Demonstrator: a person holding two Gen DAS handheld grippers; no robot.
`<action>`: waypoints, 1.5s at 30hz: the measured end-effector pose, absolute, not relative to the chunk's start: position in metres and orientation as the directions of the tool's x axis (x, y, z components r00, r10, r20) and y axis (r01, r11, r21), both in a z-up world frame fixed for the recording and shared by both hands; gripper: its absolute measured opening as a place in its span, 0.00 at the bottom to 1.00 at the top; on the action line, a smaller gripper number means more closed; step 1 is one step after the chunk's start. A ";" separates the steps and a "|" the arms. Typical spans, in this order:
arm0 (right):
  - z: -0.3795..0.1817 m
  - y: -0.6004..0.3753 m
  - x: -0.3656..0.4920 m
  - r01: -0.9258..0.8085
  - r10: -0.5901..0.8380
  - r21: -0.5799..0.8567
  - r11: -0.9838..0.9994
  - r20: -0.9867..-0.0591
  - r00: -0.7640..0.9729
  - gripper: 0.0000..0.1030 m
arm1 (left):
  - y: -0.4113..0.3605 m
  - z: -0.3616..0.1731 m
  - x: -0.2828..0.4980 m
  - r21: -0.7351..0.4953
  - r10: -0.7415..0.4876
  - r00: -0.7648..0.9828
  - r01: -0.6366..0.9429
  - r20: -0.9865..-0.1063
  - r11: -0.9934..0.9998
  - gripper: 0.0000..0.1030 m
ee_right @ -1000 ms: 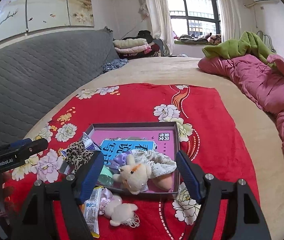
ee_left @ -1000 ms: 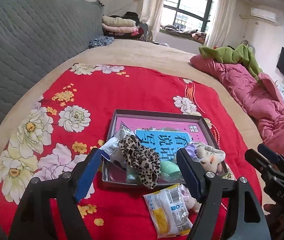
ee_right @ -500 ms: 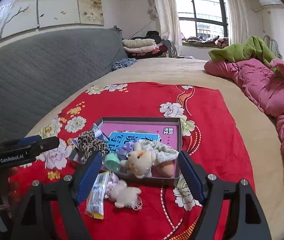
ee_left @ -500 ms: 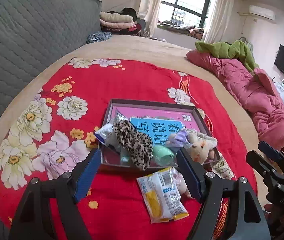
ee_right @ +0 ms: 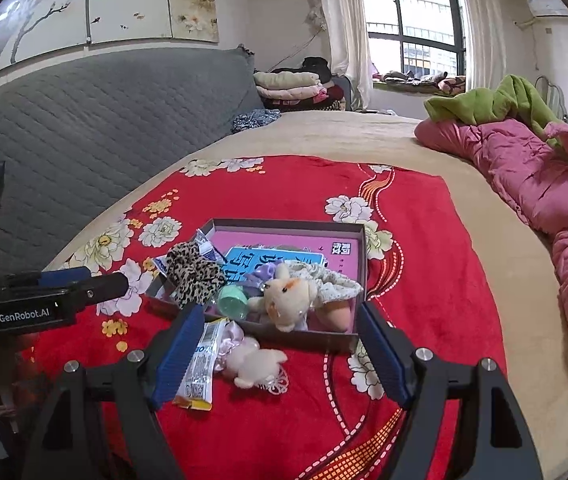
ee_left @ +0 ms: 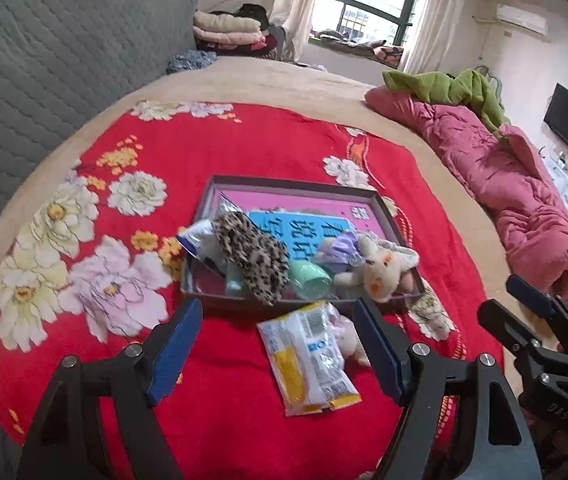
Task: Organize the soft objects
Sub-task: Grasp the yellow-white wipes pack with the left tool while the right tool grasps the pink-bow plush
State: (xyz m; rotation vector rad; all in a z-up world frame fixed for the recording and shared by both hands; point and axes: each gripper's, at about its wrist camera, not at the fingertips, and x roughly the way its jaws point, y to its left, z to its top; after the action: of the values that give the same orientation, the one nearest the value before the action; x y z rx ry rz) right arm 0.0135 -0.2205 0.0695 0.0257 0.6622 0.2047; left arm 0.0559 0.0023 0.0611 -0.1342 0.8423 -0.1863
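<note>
Right wrist view: between my right gripper's [ee_right: 278, 354] spread, empty jaws lies a small fluffy cream plush toy [ee_right: 254, 362], beside a crinkly plastic packet [ee_right: 200, 364], before the shallow cardboard box [ee_right: 284, 334].

Beyond the right gripper [ee_right: 280, 354], the left finger [ee_right: 178, 354] hides part of the snack packet [ee_right: 200, 364].

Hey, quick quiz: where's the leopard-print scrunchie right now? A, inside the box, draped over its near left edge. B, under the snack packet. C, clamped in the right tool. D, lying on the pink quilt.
A: the leopard-print scrunchie sits in the box, hanging over its near left edge, apart from both open tools.
</note>
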 end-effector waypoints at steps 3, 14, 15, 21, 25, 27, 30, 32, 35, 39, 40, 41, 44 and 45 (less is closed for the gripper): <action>0.065 -0.223 0.011 -0.183 0.208 0.105 0.978 -0.622 0.755 0.76 | 0.004 0.053 0.054 -0.235 -0.251 0.618 0.109 -0.745 0.966 0.77; 0.039 -0.220 0.006 -0.210 0.212 0.084 0.974 -0.662 0.719 0.76 | -0.008 0.023 0.049 -0.266 -0.281 0.537 0.107 -0.796 0.958 0.77; 0.037 -0.219 0.006 -0.213 0.212 0.081 0.974 -0.665 0.716 0.76 | -0.009 0.021 0.049 -0.270 -0.285 0.529 0.109 -0.799 0.957 0.77; 0.029 -0.220 0.006 -0.220 0.223 0.090 0.971 -0.673 0.705 0.76 | -0.021 0.012 0.047 -0.252 -0.282 0.505 0.128 -0.816 0.959 0.77; 0.019 -0.221 0.007 -0.226 0.218 0.080 0.971 -0.687 0.693 0.76 | -0.028 0.001 0.046 -0.248 -0.282 0.483 0.135 -0.829 0.959 0.77; 0.013 -0.222 0.009 -0.224 0.215 0.079 0.971 -0.695 0.686 0.76 | -0.031 -0.007 0.045 -0.240 -0.277 0.469 0.140 -0.839 0.961 0.77; 0.007 -0.224 0.012 -0.222 0.213 0.080 0.972 -0.704 0.678 0.76 | -0.036 -0.019 0.046 -0.240 -0.281 0.440 0.148 -0.853 0.960 0.77; 0.003 -0.226 0.014 -0.223 0.212 0.080 0.972 -0.711 0.670 0.76 | -0.037 -0.026 0.049 -0.245 -0.284 0.426 0.144 -0.859 0.959 0.77; -0.003 -0.227 0.016 -0.225 0.214 0.081 0.971 -0.714 0.667 0.76 | -0.037 -0.035 0.055 -0.257 -0.290 0.402 0.135 -0.868 0.957 0.77; -0.011 -0.226 0.023 -0.235 0.209 0.069 0.969 -0.731 0.650 0.76 | -0.039 -0.045 0.064 -0.267 -0.291 0.382 0.114 -0.877 0.957 0.77; -0.014 -0.225 0.025 -0.246 0.216 0.069 0.967 -0.735 0.643 0.76 | -0.040 -0.048 0.067 -0.268 -0.291 0.376 0.115 -0.880 0.957 0.77; -0.016 -0.224 0.028 -0.258 0.222 0.067 0.964 -0.739 0.636 0.76 | -0.043 -0.051 0.070 -0.260 -0.285 0.375 0.117 -0.882 0.959 0.77; -0.025 -0.217 0.035 -0.305 0.212 0.015 0.952 -0.752 0.625 0.76 | -0.047 -0.063 0.081 -0.252 -0.273 0.352 0.106 -0.895 0.962 0.76; -0.030 -0.214 0.037 -0.331 0.210 -0.010 0.944 -0.755 0.621 0.76 | -0.049 -0.068 0.085 -0.255 -0.276 0.340 0.107 -0.899 0.961 0.76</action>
State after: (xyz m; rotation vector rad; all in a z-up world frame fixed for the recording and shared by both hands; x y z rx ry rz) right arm 0.0372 -0.2136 -0.0303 -0.1539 0.8458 0.3121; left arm 0.0846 -0.0486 -0.0676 -0.1604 1.1999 -0.2503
